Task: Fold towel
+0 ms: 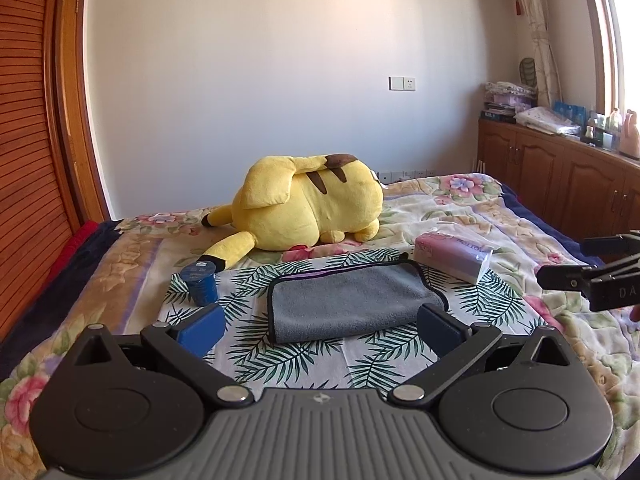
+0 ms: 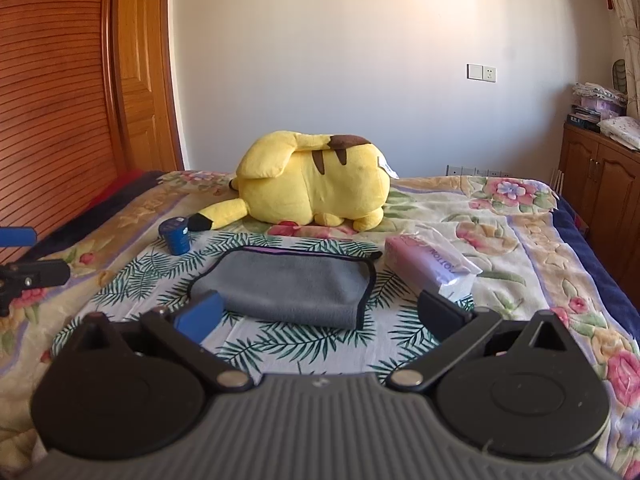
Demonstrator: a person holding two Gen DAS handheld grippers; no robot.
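A grey towel [image 1: 348, 300] with a dark border lies folded on a palm-leaf cloth [image 1: 248, 344] on the bed; it also shows in the right wrist view [image 2: 288, 284]. My left gripper [image 1: 320, 330] is open and empty, held just in front of the towel's near edge. My right gripper [image 2: 320, 314] is open and empty, also just short of the towel. The right gripper shows at the right edge of the left wrist view [image 1: 600, 276], and the left gripper at the left edge of the right wrist view [image 2: 24, 268].
A yellow plush toy [image 1: 308, 208] lies behind the towel. A blue cup [image 1: 200, 282] stands to its left, a pink tissue pack [image 1: 452, 256] to its right. A wooden wardrobe [image 1: 28, 120] is left of the bed, wooden cabinets [image 1: 560, 184] right.
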